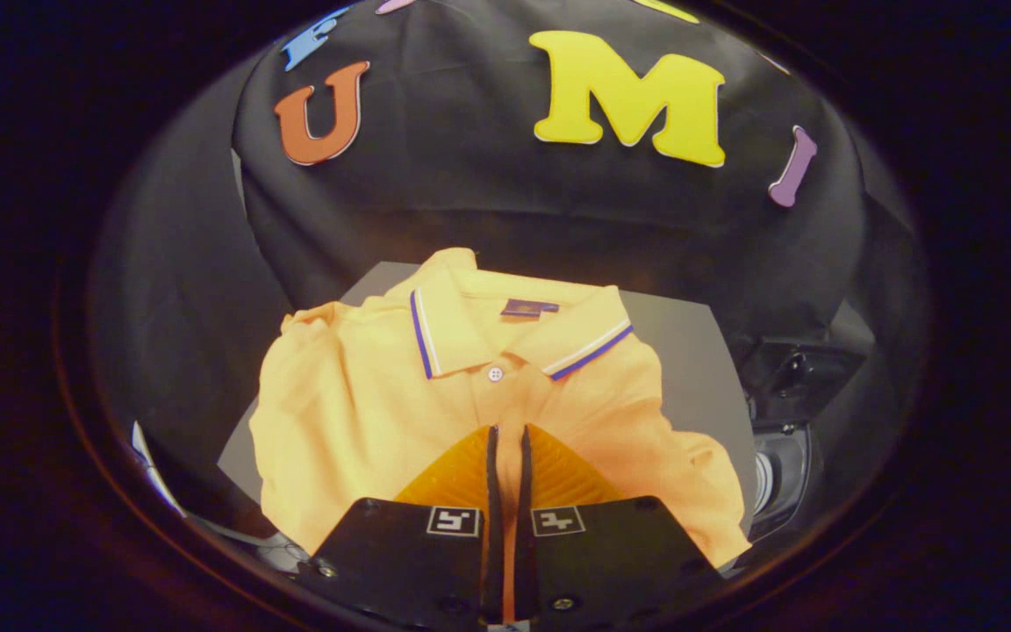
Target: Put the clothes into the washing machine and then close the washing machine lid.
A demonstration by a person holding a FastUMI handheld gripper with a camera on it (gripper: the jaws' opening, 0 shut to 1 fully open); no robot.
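The orange polo shirt point(365, 412) covers most of the grey desk point(690, 351); the tongs point(508, 432) are nearly closed, pinching its front fabric below the collar button.

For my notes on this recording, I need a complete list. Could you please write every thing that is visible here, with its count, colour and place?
polo shirt: one, yellow-orange with a white and blue striped collar, lying spread on the grey board, under and ahead of the claw.
shirt button: one, white, just below the collar, beyond the fingertips.
neck label: one, dark blue, inside the collar.
grey board: one, grey, under the shirt.
dark machine part: one, black and grey, beside the shirt's far sleeve; too dim to identify.
claw: one, black body with orange fingers, nearly together, with a strip of shirt fabric seen in the narrow gap between them.
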